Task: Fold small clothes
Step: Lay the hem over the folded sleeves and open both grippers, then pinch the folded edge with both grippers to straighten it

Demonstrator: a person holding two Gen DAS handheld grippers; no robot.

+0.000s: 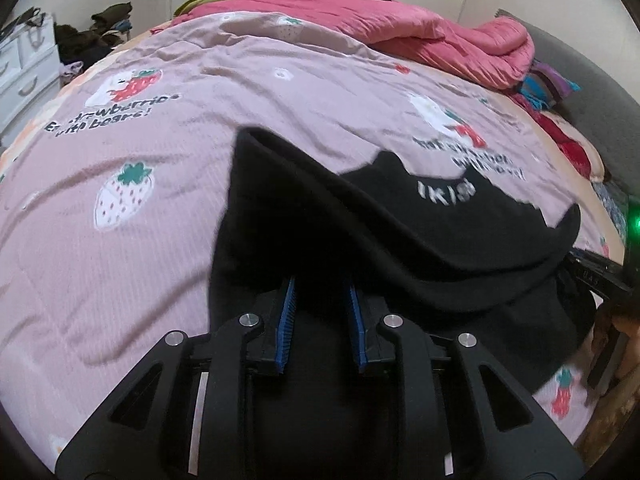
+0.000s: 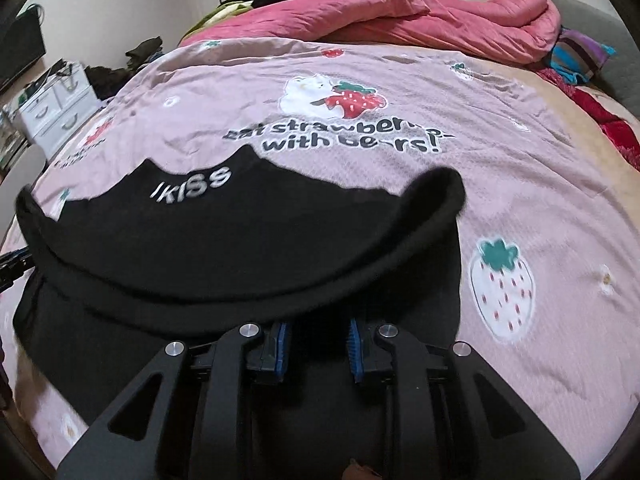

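Black matt knitted-cloth garment (image 2: 248, 240): soft, slightly fuzzy surface. Pink printed cotton-like bedsheet (image 1: 120, 240): matt, finely ribbed, creased. Left gripper (image 1: 320, 280) and right gripper (image 2: 318, 326): matt black plastic, bright metal screw heads, ridged blue pads (image 1: 286, 320).

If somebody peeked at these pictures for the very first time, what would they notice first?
Probably the black garment with white letters, draped over the near part of the bed, its near edge lifted and curled between the left gripper and the right gripper, which both pinch it. Under it spreads the pink bedsheet with strawberries, bears and big black words. At the far end lies a rumpled pink quilt.
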